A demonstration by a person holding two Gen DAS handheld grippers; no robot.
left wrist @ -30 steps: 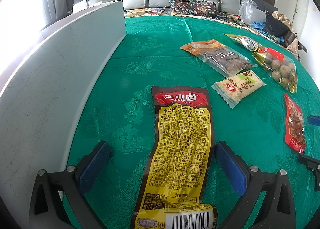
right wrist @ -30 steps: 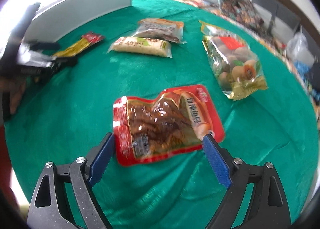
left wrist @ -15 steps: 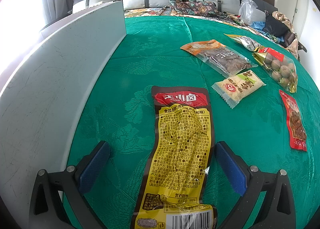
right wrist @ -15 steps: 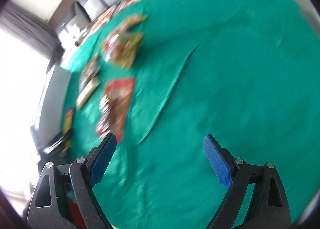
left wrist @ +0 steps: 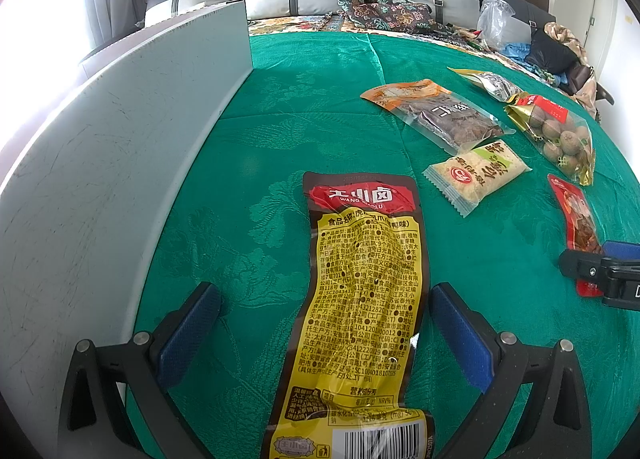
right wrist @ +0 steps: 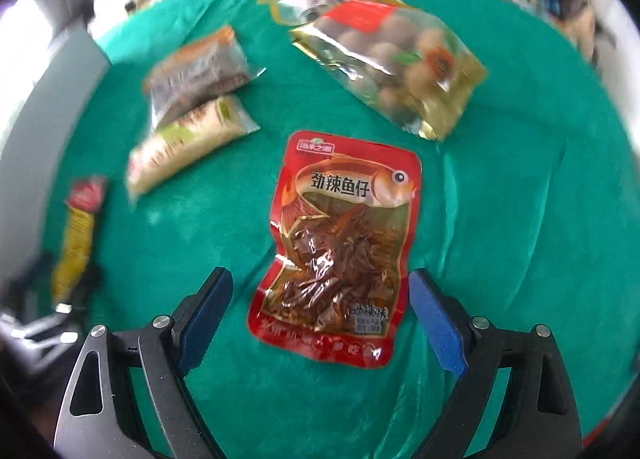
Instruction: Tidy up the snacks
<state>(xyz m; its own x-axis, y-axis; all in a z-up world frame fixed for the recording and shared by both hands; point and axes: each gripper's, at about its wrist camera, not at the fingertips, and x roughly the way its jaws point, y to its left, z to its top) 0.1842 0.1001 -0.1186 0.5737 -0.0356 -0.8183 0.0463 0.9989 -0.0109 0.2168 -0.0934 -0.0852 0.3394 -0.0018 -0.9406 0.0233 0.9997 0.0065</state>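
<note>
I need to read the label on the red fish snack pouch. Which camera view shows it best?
The right wrist view: the red fish snack pouch lies flat, whole and centred between the open right tongs. The left wrist view catches it only foreshortened at the right edge.

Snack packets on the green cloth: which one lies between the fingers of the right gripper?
The red fish-snack packet. It lies flat between the open right gripper; the yellow packet sits at the left gripper instead.

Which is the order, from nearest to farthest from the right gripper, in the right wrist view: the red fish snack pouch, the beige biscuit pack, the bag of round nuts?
1. Red fish snack pouch, between the open right gripper fingers.
2. Beige biscuit pack, ahead left.
3. Bag of round nuts, ahead right.
</note>
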